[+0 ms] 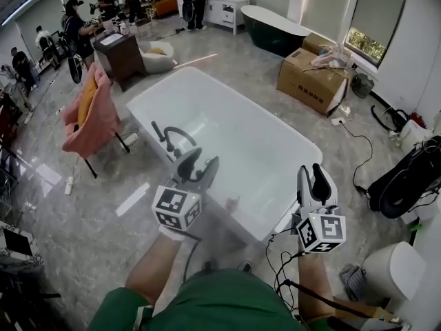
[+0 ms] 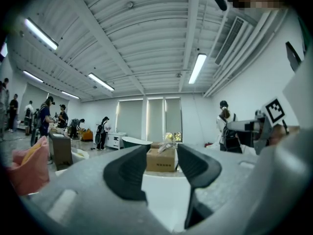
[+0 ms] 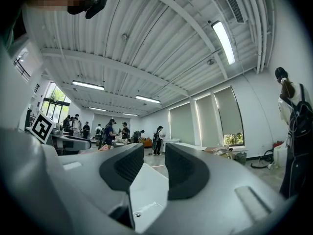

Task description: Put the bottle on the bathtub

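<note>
Hovering left tool (image 1: 202, 165): lower centre, at the near edge of the white bathtub (image 1: 234, 119); jaws a narrow gap apart, nothing between them.
Right tool (image 1: 311, 178): lower right, by the tub's near corner; jaws slightly apart, empty.
Bottle (image 1: 231, 202): faint small shape on the near rim, between the tools; hard to confirm.
Cardboard box (image 1: 311, 81): upper right; print too small to read.

The bathtub (image 1: 262, 150) is big and white, a long box on the grey floor. On its near rim stands a small see-through thing (image 1: 232, 203) — too blurry to name.
</note>
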`<state>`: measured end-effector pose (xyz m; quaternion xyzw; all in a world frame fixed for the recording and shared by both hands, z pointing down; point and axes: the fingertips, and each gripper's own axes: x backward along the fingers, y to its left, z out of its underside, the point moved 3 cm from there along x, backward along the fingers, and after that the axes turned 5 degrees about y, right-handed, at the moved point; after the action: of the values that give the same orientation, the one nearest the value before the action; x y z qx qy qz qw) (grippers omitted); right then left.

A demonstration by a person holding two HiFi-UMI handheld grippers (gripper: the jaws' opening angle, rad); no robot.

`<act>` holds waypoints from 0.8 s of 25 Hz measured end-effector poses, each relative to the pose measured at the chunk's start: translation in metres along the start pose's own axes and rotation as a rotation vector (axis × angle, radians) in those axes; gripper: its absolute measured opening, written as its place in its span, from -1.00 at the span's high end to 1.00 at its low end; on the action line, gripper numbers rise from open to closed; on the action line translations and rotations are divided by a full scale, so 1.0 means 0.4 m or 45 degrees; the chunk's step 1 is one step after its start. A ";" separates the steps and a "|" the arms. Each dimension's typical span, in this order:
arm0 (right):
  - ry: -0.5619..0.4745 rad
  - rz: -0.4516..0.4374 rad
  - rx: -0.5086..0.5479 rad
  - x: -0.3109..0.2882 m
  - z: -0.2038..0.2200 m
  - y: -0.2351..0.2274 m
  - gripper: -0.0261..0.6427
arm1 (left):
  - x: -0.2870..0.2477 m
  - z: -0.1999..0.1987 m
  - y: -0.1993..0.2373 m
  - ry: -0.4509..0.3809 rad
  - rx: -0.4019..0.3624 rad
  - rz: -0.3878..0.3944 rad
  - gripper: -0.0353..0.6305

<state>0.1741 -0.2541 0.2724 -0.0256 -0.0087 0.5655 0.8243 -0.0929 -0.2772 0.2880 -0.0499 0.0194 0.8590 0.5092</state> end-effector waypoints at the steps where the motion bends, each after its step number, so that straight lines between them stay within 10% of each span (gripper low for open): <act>1: -0.005 -0.009 0.002 -0.001 0.000 -0.002 0.52 | -0.003 0.001 -0.002 0.001 0.001 -0.002 0.30; 20: 0.005 -0.076 0.035 -0.019 0.013 -0.037 0.52 | -0.038 0.020 -0.025 0.021 0.016 -0.034 0.32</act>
<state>0.1850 -0.2666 0.2785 -0.0149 -0.0001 0.5406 0.8412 -0.0773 -0.2852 0.2977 -0.0542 0.0282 0.8514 0.5209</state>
